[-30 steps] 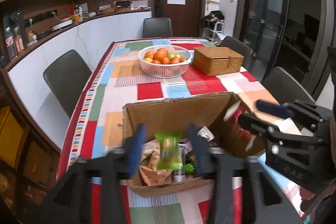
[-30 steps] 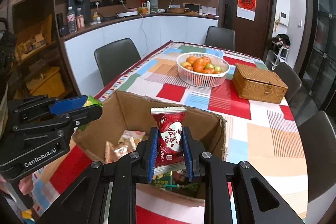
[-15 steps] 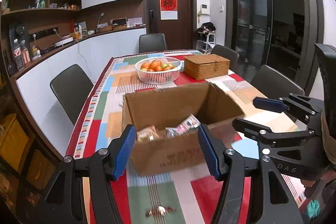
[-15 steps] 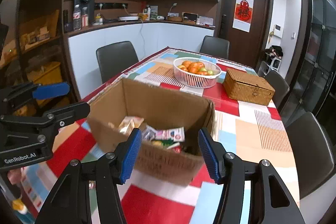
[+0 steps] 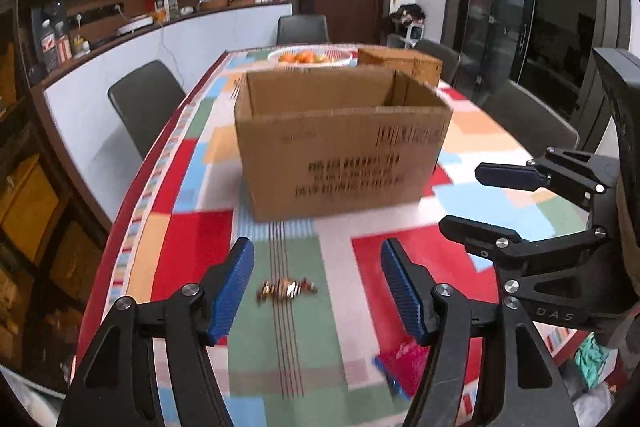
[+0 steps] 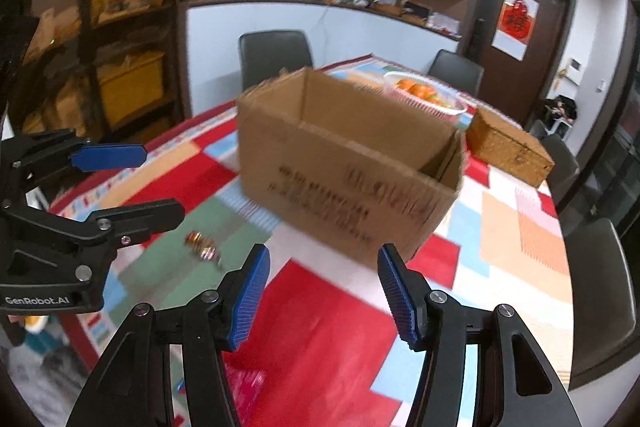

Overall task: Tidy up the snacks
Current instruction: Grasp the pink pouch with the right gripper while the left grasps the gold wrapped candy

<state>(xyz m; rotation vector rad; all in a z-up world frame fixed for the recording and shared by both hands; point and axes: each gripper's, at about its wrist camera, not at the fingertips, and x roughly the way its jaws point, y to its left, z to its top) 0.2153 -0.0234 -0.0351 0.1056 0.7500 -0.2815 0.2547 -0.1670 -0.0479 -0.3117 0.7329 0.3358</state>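
Near the front edge of the table point(image 5: 180, 259), on a smooth patchwork cloth of red, green and blue squares, a small candy point(image 5: 286, 289) in a shiny, crinkled twist wrapper lies loose, short of the plain brown cardboard box point(image 5: 340, 147) that stands open-topped toward the middle. The left gripper point(image 5: 316, 283) hangs just over the candy with its ribbed blue pads apart and nothing pinched, its jaws having just widened, while the right gripper point(image 6: 324, 291) is likewise parted and empty, its jaws newly opened, above the red square beside a flat pink packet point(image 5: 402, 357) at the front edge. This looks like a reach for the next loose snacks, and the left one would need to lower and close gently around the slippery wrapper.
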